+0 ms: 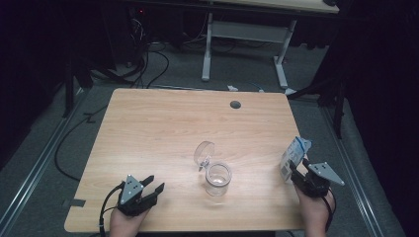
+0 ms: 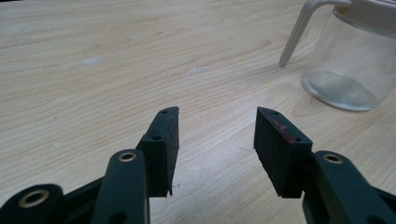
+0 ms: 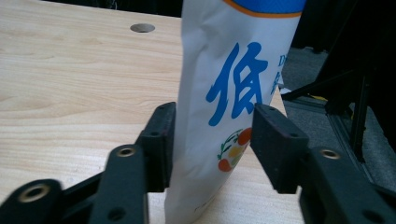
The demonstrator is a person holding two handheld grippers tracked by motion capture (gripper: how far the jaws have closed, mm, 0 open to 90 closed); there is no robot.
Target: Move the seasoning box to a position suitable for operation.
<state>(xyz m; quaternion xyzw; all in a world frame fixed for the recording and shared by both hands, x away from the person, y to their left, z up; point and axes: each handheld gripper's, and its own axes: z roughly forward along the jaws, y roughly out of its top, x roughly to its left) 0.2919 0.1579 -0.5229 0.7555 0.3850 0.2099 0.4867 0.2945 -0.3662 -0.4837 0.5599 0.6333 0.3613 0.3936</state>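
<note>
Gripping white-and-blue printed pouch [image 3: 233, 107] | right gripper [image 3: 212, 140] jaws clamped on it, keep upright | left gripper [image 2: 217, 149] jaws apart, empty | clear glass jar [image 1: 218, 178] on counter [image 1: 163, 123]: steady first

pouch [image 3: 233, 107] top and base cut off by frame edges, glass jar [image 2: 348, 60] cropped at right edge

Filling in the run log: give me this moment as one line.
left gripper: open, empty, near glass jar | right gripper: shut on white pouch, upright at table right edge | jar lid: flipped open
</note>
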